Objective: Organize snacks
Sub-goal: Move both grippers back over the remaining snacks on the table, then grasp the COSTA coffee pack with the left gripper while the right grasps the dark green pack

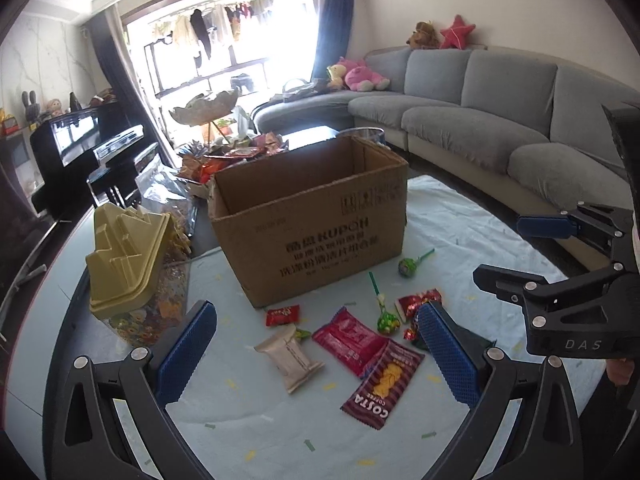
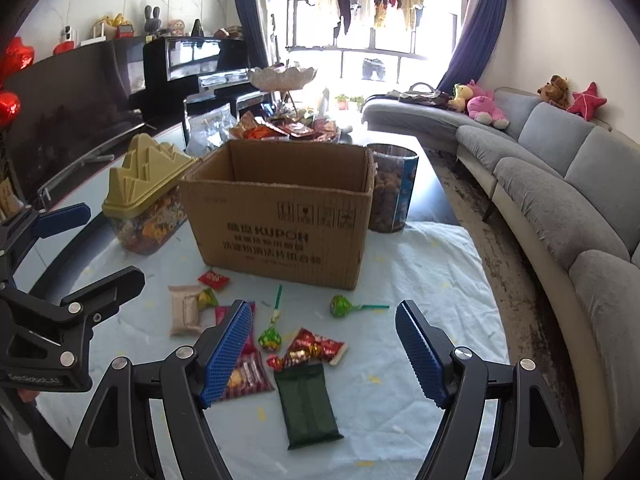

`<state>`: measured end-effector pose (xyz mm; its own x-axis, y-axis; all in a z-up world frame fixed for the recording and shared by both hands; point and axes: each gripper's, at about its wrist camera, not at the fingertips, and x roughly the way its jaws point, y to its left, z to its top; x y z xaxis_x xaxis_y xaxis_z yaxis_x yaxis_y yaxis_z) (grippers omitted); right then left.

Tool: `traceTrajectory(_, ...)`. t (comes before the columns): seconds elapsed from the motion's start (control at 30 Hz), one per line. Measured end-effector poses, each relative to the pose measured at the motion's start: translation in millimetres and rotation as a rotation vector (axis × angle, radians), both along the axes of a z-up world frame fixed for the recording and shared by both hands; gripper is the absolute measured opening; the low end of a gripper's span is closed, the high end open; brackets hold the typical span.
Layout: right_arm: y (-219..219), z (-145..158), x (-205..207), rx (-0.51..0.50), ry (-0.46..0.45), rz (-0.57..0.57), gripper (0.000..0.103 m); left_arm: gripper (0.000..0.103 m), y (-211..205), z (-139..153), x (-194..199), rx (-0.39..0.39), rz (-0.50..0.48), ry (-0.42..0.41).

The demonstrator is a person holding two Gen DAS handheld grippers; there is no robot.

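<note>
Snacks (image 2: 308,350) lay scattered on the cloth just in front of the cardboard box (image 2: 280,224), below and between both tongs. Left gripper (image 1: 316,360) hung spread wide, holding nothing; right gripper (image 2: 326,354) likewise gaped, unladen.

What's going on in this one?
A person holds two grippers over a table, sorting snacks. The left gripper and right gripper are both open and empty. Loose snacks, such as a Costa packet, a green pouch and lollipops, lie in front of an open cardboard box.
</note>
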<state>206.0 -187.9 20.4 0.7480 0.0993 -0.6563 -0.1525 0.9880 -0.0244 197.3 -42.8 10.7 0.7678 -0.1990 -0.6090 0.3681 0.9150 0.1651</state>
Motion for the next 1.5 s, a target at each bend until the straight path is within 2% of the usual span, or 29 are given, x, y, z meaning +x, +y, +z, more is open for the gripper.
traceTrajectory(0.23,0.6,-42.3,-8.3,-0.038,0.124,0.03,0.075,0.102,-11.1,-31.6,-6.8,0.058,-0.109,0.055)
traceTrajectory(0.3,1.5,-53.6,-10.3,-0.049,0.157,0.045,0.075,0.098,-15.3,-43.1,-5.7,0.077,-0.144,0.085)
traceTrajectory(0.43,4.5,-75.6,-7.9,-0.073,0.219,0.07,0.075,0.091,-22.0,-72.1,3.4,0.12,-0.201,0.19)
traceTrajectory(0.6,7.7,-96.3,0.2,-0.099,0.276,0.08,0.075,0.08,-24.9,-101.6,16.9,0.107,-0.237,0.299)
traceTrajectory(0.87,7.9,-111.6,10.8,-0.098,0.319,0.083,0.075,0.072,-30.9,-124.1,29.8,0.112,-0.253,0.342)
traceTrajectory(1.0,6.9,-115.1,17.9,-0.088,0.329,0.082,0.075,0.064,-30.4,-129.8,35.9,0.09,-0.244,0.37)
traceTrajectory(1.13,7.4,-116.8,22.0,-0.071,0.335,0.084,0.074,0.062,-34.1,-132.5,39.0,0.075,-0.24,0.37)
traceTrajectory(1.27,9.6,-119.5,25.2,-0.055,0.345,0.09,0.07,0.059,-35.4,-133.5,41.6,0.05,-0.227,0.373)
traceTrajectory(1.43,10.9,-122.6,25.0,-0.041,0.352,0.089,0.059,0.051,-34.1,-133.3,39.2,0.015,-0.206,0.379)
traceTrajectory(1.5,11.7,-121.5,23.3,-0.035,0.347,0.09,0.047,0.046,-32.3,-132.4,36.6,0.007,-0.199,0.378)
